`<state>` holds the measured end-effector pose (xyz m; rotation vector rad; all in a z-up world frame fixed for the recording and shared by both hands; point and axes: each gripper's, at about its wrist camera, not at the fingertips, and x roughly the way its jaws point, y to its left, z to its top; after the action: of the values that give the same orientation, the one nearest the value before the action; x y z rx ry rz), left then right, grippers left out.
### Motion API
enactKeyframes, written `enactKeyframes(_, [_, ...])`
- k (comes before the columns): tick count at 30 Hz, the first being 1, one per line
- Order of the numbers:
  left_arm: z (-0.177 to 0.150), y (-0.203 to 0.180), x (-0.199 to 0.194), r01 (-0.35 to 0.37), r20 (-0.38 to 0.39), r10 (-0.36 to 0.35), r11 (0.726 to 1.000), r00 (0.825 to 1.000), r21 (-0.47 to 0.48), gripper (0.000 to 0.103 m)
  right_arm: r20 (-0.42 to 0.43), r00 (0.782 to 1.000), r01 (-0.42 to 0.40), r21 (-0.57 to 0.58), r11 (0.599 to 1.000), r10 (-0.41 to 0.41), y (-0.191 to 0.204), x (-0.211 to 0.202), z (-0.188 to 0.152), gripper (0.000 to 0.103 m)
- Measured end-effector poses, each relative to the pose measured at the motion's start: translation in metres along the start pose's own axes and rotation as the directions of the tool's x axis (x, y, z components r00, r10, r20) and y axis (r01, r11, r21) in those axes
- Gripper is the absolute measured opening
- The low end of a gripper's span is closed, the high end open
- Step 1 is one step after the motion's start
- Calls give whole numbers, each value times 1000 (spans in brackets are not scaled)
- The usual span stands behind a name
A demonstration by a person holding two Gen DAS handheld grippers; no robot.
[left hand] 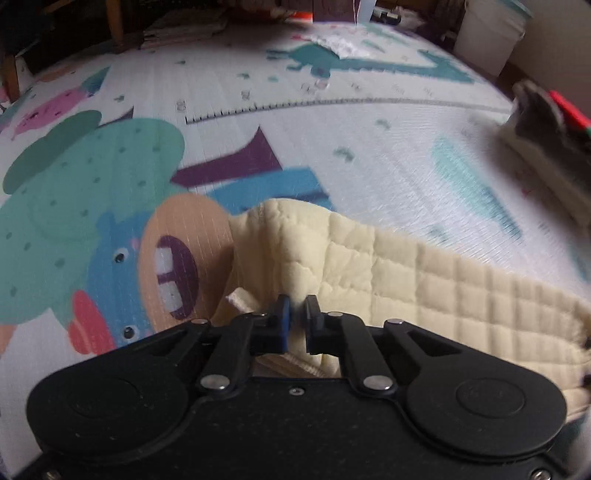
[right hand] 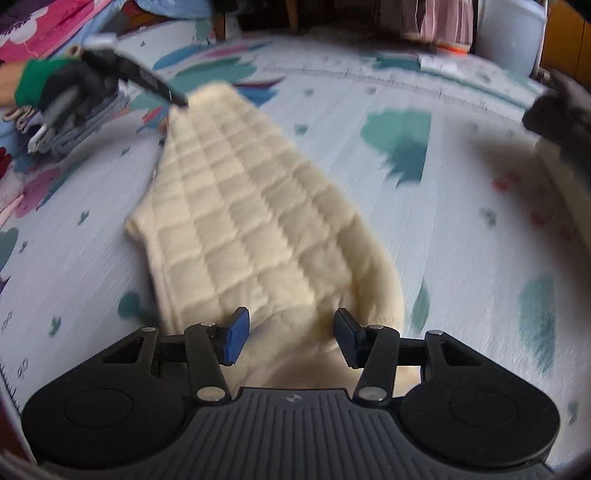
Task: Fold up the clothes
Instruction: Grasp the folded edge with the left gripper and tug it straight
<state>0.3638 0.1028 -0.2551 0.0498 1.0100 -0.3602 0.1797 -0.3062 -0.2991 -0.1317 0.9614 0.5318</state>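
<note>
A cream quilted garment (right hand: pixel 255 225) lies folded lengthwise on the patterned play mat (right hand: pixel 443 229). My left gripper (left hand: pixel 296 314) is shut on the garment's near edge (left hand: pixel 388 266), with cream cloth pinched between its pads. The left gripper also shows in the right wrist view (right hand: pixel 177 99), at the garment's far end. My right gripper (right hand: pixel 291 332) is open, its jaws wide apart above the garment's near end, holding nothing.
A pile of dark and white clothes (left hand: pixel 546 140) lies at the right edge of the mat. Folded grey clothes (right hand: pixel 85 122) lie behind the left hand. A white bin (left hand: pixel 491 33) and furniture legs (left hand: pixel 114 22) stand beyond the mat.
</note>
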Motion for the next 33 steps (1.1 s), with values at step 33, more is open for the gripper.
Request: enactKeyframes(33, [23,-33,46,-115,115,89,963,989,242,42,19,1000,-8,127,992,6,-9,-12,-12,54])
